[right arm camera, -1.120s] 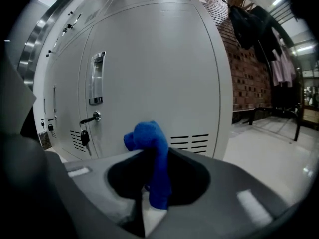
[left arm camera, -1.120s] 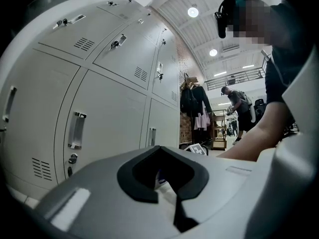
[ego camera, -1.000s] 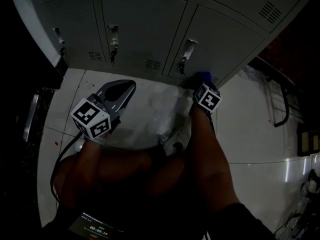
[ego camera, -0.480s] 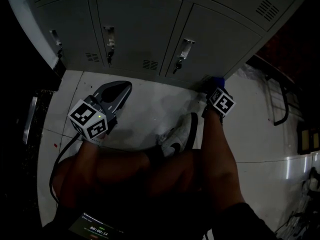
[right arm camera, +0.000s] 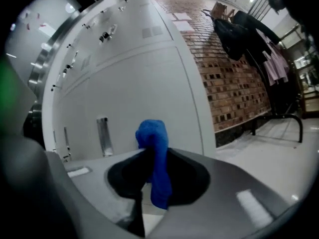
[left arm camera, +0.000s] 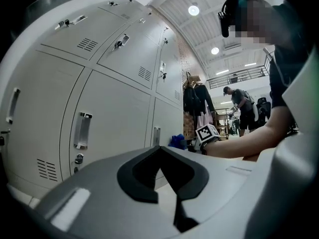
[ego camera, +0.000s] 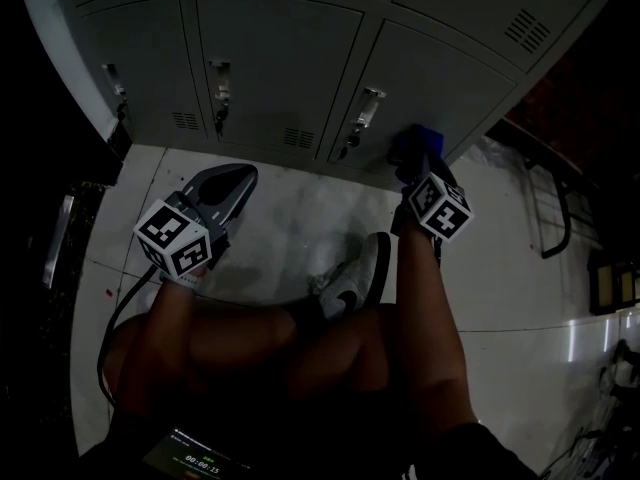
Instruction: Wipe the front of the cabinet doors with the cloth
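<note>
The pale, glossy floor (ego camera: 300,218) is filling the middle of the frame and catching glare at the lower right. The grey cabinet (ego camera: 280,68) is standing on it along the top, a white shoe (ego camera: 355,276) is resting at centre, and a dark tube frame (ego camera: 560,208) is standing at the right.

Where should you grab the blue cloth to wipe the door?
Grab the cloth by its bunched middle, from the side away from the door, like the right gripper: a wad sticks out past the jaws to rub the door.
</note>
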### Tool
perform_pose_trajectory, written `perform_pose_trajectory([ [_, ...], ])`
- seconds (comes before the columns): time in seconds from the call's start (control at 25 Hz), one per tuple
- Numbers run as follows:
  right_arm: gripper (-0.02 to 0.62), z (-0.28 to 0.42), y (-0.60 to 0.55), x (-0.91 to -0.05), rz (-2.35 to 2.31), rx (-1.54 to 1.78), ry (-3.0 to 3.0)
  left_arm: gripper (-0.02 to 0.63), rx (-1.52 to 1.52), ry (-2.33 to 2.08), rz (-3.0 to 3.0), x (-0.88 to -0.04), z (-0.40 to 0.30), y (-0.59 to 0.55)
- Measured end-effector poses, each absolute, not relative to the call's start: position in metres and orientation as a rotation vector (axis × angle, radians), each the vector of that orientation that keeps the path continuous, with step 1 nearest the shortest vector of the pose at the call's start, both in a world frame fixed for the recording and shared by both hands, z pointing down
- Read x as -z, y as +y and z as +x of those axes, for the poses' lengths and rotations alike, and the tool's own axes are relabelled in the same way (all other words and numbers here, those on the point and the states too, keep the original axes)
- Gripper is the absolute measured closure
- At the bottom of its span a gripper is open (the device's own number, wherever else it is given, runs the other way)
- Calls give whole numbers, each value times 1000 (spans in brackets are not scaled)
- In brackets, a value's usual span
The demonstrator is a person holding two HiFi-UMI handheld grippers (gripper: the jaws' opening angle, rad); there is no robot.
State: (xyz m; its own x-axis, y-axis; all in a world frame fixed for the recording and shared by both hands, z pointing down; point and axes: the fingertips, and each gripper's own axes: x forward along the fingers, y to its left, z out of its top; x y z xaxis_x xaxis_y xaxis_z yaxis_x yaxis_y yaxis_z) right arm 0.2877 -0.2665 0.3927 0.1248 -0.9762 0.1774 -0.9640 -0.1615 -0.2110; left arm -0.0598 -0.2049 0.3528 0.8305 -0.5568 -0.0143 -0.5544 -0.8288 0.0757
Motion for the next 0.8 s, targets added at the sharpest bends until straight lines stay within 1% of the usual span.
perform_pose_trajectory([
  [0.2,518,210,-258,-327,-2113,113,2209,603,69,-910,2959,-347,-66,-208],
  [0.32,518,161,-251,-304,-1911,17,2334,603,77,-928,2961,-341,-70,-211],
  [0.52,518,90,-244,-307,-1589,15,2561,603,68,-964,2972,-337,-75,-215],
  [0.8,518,40,-237,-336,-1390,84,2748,603,44,-1016,2973,-342,-88,-229],
])
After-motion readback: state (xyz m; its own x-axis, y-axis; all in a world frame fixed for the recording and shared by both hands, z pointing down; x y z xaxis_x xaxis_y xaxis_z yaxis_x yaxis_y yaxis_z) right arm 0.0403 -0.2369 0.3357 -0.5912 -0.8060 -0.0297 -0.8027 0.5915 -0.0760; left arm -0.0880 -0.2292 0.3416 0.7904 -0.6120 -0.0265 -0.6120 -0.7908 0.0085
